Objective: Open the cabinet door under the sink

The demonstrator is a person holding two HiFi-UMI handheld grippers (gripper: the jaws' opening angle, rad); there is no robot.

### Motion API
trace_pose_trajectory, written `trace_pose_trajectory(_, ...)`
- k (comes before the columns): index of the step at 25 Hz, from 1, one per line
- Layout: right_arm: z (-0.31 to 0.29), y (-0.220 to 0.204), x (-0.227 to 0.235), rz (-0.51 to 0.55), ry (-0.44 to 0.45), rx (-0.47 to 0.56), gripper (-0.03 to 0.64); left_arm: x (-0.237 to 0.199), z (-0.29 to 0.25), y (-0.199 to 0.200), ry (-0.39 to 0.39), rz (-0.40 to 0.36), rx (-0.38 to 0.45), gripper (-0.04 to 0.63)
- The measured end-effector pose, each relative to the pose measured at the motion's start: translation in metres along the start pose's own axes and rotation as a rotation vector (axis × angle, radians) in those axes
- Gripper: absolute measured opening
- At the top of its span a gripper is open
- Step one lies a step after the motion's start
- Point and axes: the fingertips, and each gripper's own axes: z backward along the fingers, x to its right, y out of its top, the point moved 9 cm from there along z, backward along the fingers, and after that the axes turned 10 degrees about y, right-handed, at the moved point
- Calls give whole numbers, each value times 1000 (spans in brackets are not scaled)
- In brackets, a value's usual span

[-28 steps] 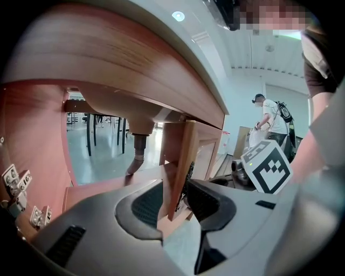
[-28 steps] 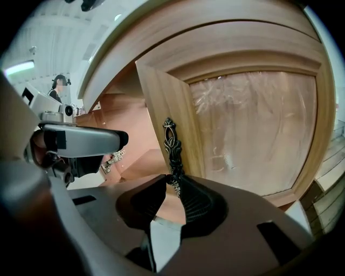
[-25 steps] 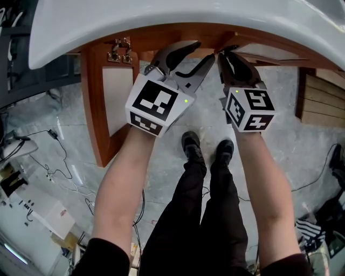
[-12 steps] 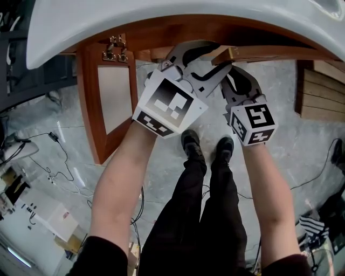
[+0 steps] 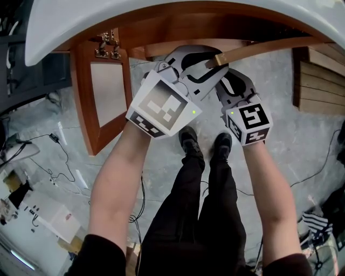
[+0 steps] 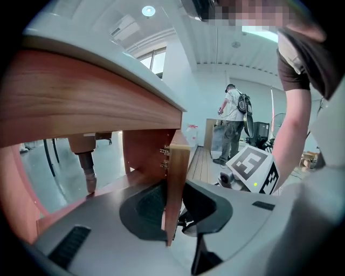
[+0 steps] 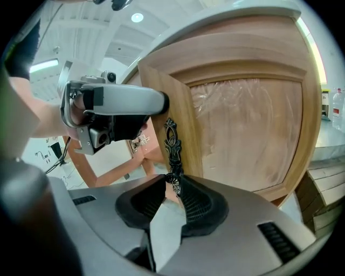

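Pinching the swung-out cabinet door [image 6: 176,178] by its edge, the left gripper [image 6: 173,210] has just been closing, while the right gripper [image 7: 171,188], jaws just opening slightly, grips its handle [image 7: 172,148] under the sink [image 5: 161,16], above grey floor [image 5: 302,135].

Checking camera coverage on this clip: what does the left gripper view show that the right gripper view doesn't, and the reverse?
Only the left gripper view: the drain pipe under the sink, a person standing far back, and the left gripper shut on the free edge of the cabinet door, its jaws having just been closing. Only the right gripper view: the door's front panel and its ornate handle, lower end pinched by the right gripper, whose jaws have just been opening slightly. Both: the opened door and the other gripper.
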Motion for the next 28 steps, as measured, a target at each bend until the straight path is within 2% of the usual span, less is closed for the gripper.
trace_pose_trajectory(8, 31, -14, -10, -18, -12, -3, 111, 30, 6, 2, -7, 8, -27, 98)
trace_pose_trajectory(13, 55, -27, -17, -30, -9, -11, 92, 49, 10, 2, 22, 30, -41, 98)
trace_pose_trajectory(18, 79, -30, -13, -58, -5, 9, 93, 69, 7, 8, 38, 15, -74, 98)
trace_pose_trajectory(24, 129, -51, -6, -53, -11, -12, 87, 101, 8, 10, 85, 68, -78, 103)
trace_pose_trajectory(28, 163, -59, 2, -73, -32, 15, 81, 123, 7, 14, 112, 97, -81, 107)
